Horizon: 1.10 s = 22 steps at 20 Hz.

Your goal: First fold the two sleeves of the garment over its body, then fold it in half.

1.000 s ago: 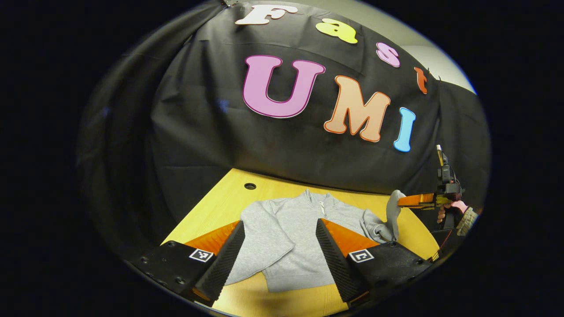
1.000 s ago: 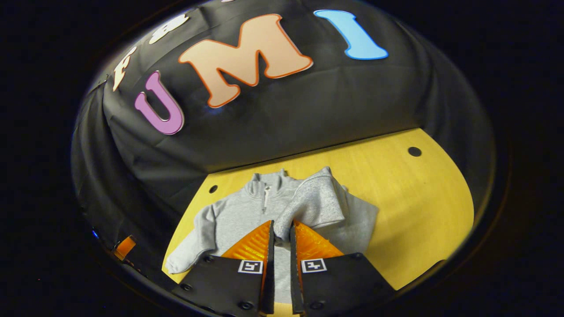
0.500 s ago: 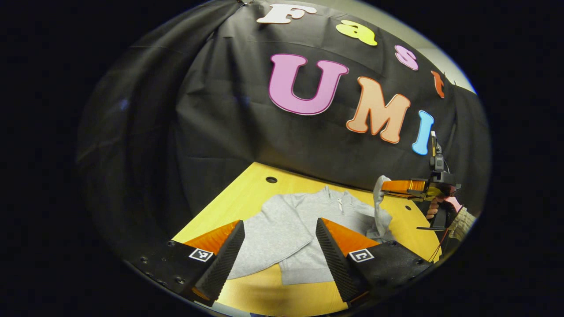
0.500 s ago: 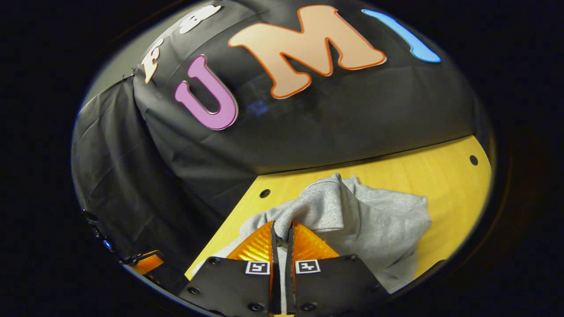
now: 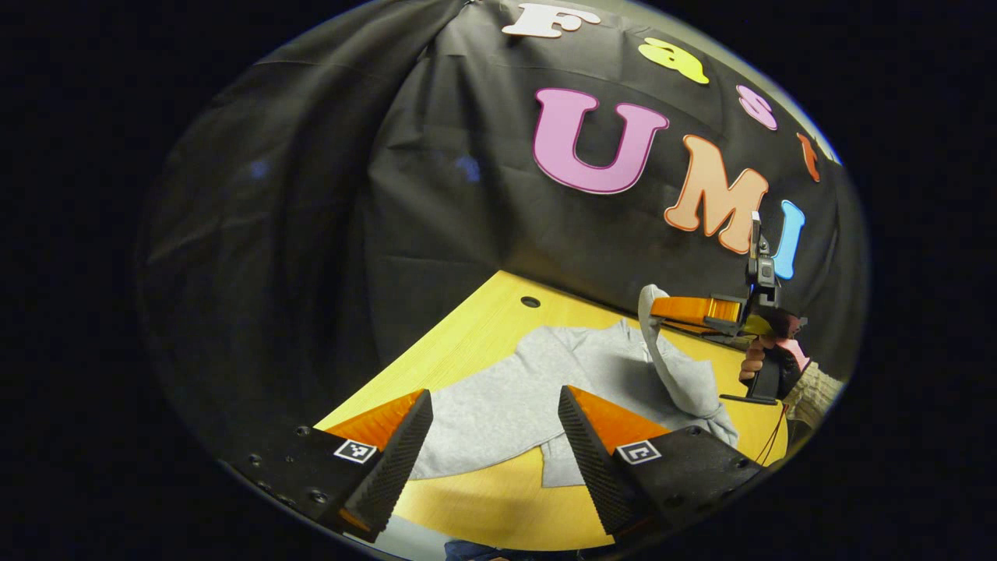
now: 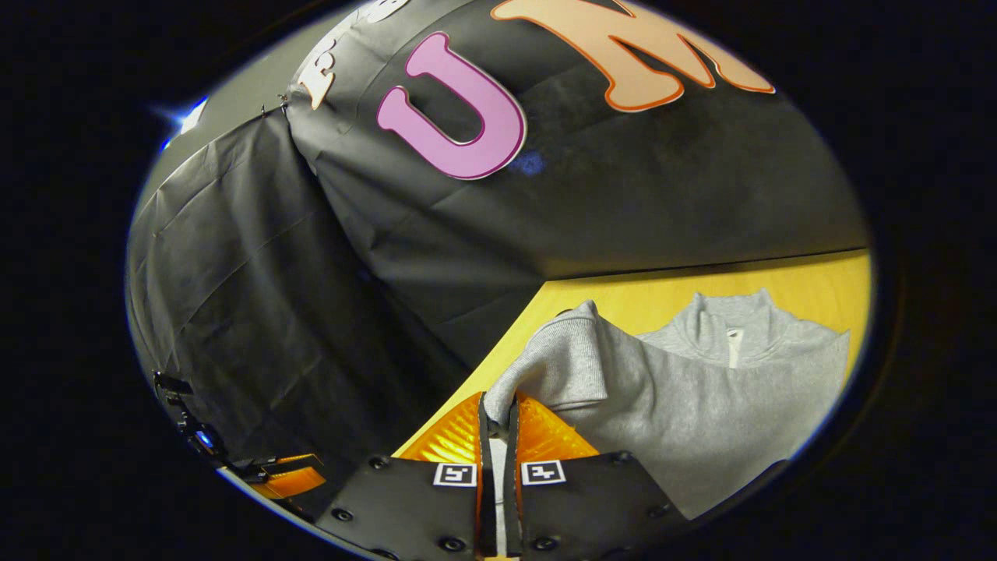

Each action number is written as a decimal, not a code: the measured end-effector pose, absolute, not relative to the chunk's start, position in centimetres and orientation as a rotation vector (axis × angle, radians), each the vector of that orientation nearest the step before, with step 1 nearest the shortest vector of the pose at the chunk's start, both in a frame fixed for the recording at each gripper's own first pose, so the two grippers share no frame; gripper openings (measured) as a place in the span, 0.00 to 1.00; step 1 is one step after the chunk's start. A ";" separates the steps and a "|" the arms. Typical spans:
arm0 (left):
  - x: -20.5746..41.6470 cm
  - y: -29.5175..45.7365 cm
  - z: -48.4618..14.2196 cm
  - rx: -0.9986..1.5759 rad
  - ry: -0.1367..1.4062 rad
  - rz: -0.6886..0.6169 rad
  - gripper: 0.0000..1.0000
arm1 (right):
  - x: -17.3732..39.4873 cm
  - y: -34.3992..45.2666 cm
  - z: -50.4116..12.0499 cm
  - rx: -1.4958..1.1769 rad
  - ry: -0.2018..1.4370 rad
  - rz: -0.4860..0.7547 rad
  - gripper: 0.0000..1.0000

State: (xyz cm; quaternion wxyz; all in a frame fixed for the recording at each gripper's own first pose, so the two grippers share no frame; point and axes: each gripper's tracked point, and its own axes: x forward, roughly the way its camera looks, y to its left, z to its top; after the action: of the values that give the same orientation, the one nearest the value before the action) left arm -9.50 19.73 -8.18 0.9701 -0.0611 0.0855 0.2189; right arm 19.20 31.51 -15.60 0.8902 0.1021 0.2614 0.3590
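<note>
Yellow wooden tabletop with black cloth hung behind it, that's the whole setup. Closest to me in the left gripper view, the left gripper hangs above the near edge of the table with its 2 fingers spread wide and nothing between them. Just past its tips lies the grey sweatshirt, spread flat on the wood, with 1 sleeve already folded across the body and the hem facing the near edge.

Farther off on the right side of that view, the right gripper is held up above the table by a hand in a knit cuff, and the other sleeve hangs from its tips in a long loop down to the sweatshirt's shoulder.

In the right gripper view, the right gripper's fingers are pinched nearly together on the ribbed cuff, so it's clamped on that sleeve. Beyond the cuff the sweatshirt's body lies on the table, with the stand-up collar and short zipper at the far end, near the cloth. No containers anywhere on the table.
</note>
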 end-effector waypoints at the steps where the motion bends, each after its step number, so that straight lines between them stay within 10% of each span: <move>1: -9.8 20.2 -8.8 -0.129 0.187 0.453 0.95 | 18.9 31.4 -16.4 0.212 0.558 0.744 0.06; 10: -11.0 25.3 -17.9 -0.173 0.360 0.542 0.95 | 18.6 33.4 -22.3 0.189 0.650 0.745 0.14; 12: -10.5 26.1 -19.1 -0.193 0.398 0.560 0.96 | 18.6 33.3 -23.0 0.172 0.639 0.752 0.32; 15: -10.7 27.7 -21.2 -0.211 0.445 0.594 0.95 | 18.0 33.3 -22.5 0.100 0.571 0.757 0.98; 22: -10.8 28.3 -24.3 -0.187 0.569 0.613 0.95 | 16.4 29.9 -20.2 -0.009 0.474 0.714 0.98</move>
State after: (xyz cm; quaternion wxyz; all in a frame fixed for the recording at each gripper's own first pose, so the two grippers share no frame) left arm -10.81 28.28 -24.30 0.9097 -0.0908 0.2757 0.2970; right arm 16.39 29.88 -20.22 0.9095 -0.0043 0.2300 0.3463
